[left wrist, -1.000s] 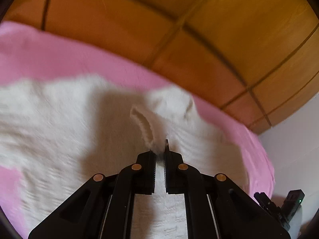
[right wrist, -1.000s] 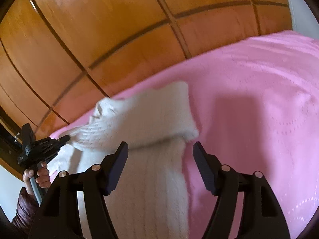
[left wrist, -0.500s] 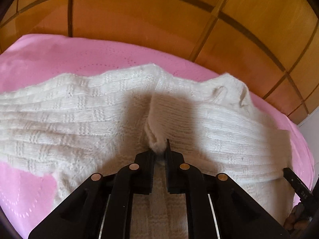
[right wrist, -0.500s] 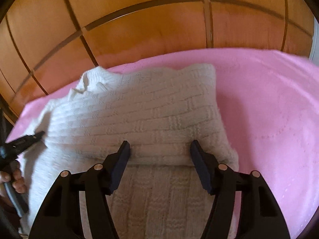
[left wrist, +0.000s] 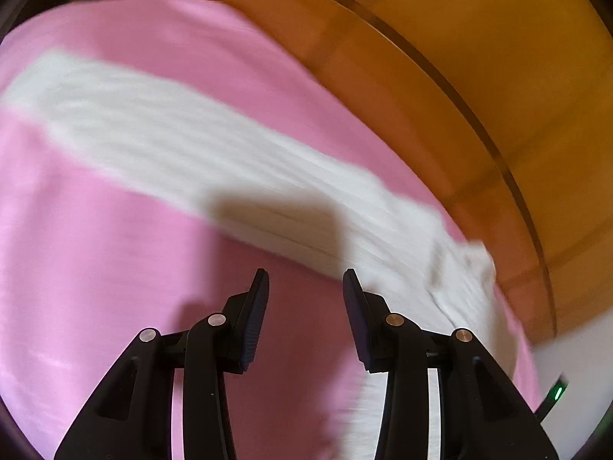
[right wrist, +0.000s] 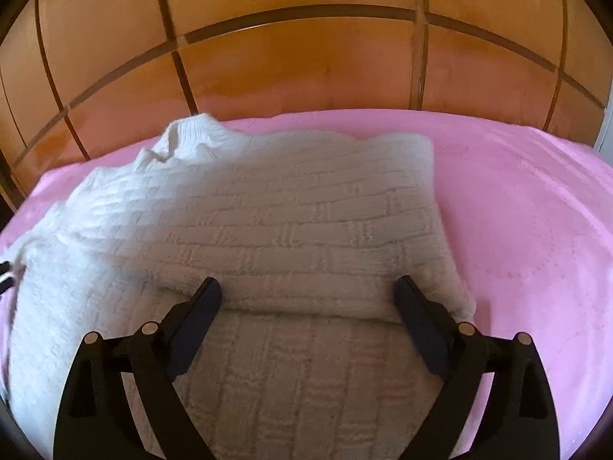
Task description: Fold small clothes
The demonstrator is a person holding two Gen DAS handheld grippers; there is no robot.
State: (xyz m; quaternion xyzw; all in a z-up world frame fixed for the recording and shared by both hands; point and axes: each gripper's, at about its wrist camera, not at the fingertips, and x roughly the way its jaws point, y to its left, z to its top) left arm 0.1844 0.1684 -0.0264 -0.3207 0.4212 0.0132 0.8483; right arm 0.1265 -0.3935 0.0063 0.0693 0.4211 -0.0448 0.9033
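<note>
The white knit sweater lies on the pink bedspread, a folded layer of it forming a thick edge across the lower part. The right gripper hovers over that folded edge with its jaws spread wide and nothing between them. In the blurred left wrist view the left gripper is also parted and empty, over bare pink bedspread just beside the sweater. Behind the sweater, past the bedspread's far edge, stands a wooden panelled headboard.
</note>
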